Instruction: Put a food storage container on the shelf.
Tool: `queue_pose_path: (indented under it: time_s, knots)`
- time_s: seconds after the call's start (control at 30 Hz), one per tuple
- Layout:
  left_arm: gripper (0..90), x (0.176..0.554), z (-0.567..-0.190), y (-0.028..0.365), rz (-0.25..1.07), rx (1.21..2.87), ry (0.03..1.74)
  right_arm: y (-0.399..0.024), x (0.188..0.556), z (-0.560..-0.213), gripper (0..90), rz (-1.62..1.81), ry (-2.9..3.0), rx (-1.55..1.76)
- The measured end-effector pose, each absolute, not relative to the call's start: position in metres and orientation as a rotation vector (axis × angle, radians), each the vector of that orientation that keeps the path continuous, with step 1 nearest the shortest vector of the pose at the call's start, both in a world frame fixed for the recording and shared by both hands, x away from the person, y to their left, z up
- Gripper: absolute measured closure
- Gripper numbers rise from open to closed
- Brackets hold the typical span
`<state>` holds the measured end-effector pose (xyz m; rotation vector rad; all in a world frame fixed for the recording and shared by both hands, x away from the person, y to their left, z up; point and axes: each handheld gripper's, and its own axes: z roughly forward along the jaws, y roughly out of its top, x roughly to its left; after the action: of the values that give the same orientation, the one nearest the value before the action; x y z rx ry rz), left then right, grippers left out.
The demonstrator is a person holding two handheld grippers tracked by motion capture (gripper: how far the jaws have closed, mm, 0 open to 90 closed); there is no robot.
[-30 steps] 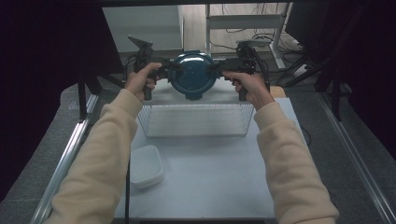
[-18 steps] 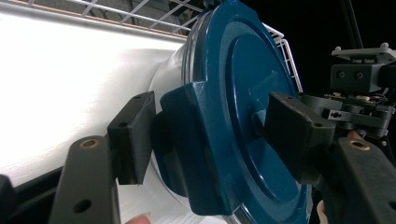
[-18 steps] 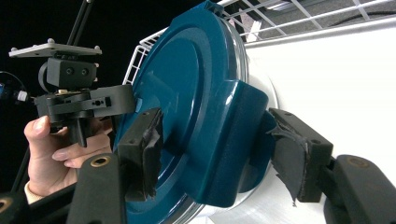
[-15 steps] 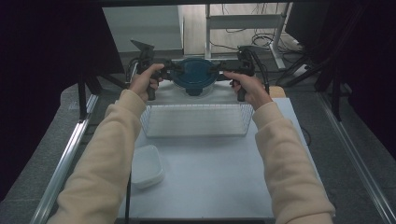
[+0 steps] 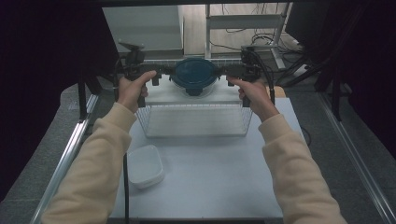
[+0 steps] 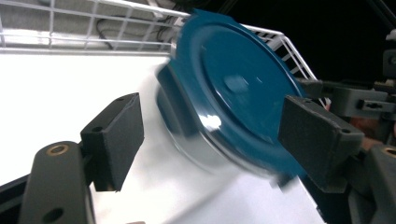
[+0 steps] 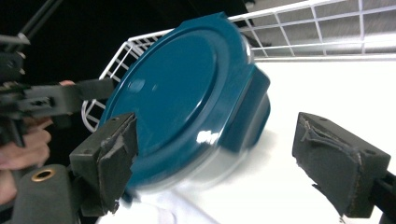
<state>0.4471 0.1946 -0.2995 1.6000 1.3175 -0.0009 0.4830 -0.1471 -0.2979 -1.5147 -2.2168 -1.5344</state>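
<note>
White table (image 5: 210,177) | blue-lidded container (image 5: 195,77) unlabelled | left hand-held gripper (image 5: 161,74), right hand-held gripper (image 5: 223,74) just opened wide, container between

A flat white rectangular worktop (image 5: 210,177) carries everything here, with metal rails running along its left and right edges. A white wire basket (image 5: 194,120) with a fine grid stands on the far half of the worktop, its long side running left to right. Near the left edge, closer to the person, a shallow white plastic container (image 5: 144,165) with rounded corners lies flat, well apart from the basket. A round clear container with a dark teal lid (image 5: 195,77) is at the far side of the basket; whether it rests on the surface cannot be told.
</note>
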Motion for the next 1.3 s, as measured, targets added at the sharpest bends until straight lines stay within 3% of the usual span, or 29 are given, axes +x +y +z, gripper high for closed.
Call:
queue_pose_path:
  time_s: [0.43,0.73,1.3]
  knots:
    - [24.8,0.363,-0.320,0.204,0.115,1.683,1.194,-0.171,0.412,-0.301,17.5,-1.587,-2.547,-1.381]
    - [25.7,0.309,-0.368,0.216,0.192,1.729,1.228,-0.194,0.363,-0.346,19.7,-1.570,-2.652,-1.316]
    - [26.2,0.271,-0.424,0.224,0.226,1.820,1.281,-0.209,0.325,-0.414,20.6,-1.421,-2.676,-1.356]
